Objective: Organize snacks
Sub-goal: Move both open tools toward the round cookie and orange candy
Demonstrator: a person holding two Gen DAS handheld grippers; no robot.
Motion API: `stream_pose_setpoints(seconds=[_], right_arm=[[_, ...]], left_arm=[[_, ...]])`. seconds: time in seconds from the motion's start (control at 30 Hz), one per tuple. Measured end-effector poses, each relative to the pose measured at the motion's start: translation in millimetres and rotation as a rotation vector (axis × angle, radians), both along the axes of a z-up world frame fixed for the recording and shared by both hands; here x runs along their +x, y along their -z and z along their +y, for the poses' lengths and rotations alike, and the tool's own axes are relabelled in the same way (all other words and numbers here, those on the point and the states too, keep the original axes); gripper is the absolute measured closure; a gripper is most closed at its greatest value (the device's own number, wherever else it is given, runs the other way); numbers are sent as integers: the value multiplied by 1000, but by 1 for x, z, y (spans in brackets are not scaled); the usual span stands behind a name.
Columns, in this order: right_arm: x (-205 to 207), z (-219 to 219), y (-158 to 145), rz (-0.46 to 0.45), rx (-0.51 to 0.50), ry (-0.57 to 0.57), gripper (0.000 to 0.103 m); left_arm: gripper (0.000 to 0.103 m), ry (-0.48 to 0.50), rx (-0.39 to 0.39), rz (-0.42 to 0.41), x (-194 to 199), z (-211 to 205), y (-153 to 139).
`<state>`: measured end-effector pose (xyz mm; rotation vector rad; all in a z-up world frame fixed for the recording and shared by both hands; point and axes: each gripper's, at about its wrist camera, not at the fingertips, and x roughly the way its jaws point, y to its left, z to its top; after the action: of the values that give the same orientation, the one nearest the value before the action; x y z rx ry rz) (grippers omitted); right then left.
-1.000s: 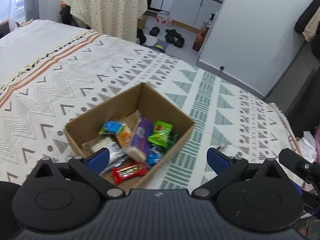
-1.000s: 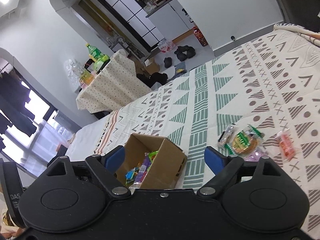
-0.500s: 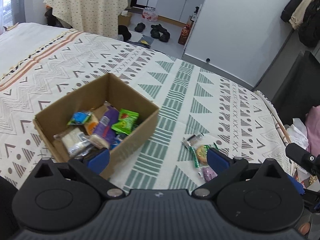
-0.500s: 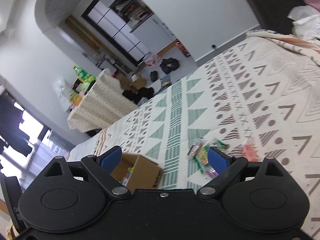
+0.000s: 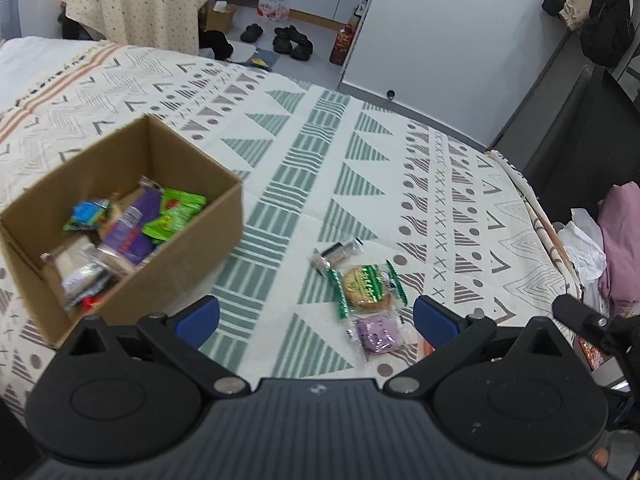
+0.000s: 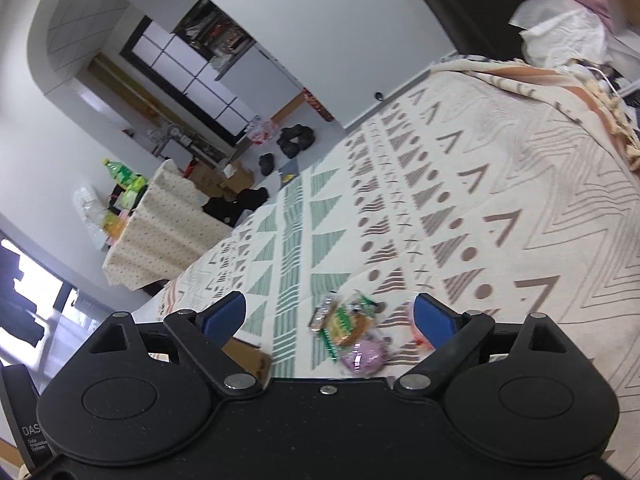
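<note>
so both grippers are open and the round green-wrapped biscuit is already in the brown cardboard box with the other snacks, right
Not quite. The round green-wrapped biscuit is not in the brown cardboard box; the left wrist view shows it lying on the patterned bedspread beside the box. Both the left gripper and right gripper are open.

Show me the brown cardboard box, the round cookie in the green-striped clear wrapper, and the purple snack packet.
brown cardboard box (image 5: 188,264), left wrist view, on its outer front wall
round cookie in the green-striped clear wrapper (image 5: 365,285), left wrist view, cookie's centre
purple snack packet (image 5: 378,332), left wrist view, packet's middle

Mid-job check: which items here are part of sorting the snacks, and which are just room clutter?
Job: cardboard box, green-wrapped biscuit, purple snack packet, clear-wrapped dark snack, orange packet.
Clutter: shoes, draped table, hanging clothes, pink fabric.
</note>
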<state>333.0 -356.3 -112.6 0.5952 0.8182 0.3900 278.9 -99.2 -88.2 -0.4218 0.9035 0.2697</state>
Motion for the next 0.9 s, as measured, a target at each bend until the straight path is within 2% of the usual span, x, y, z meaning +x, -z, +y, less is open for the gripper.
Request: stream_pose_setpoints(seconds=[0.5, 0.9], right_arm=[[31, 8, 55, 162, -86, 9, 41], [56, 34, 89, 249, -202, -36, 48]], left_arm=[[3, 22, -101, 52, 48, -7, 51], [3, 32, -150, 91, 79, 1, 86]])
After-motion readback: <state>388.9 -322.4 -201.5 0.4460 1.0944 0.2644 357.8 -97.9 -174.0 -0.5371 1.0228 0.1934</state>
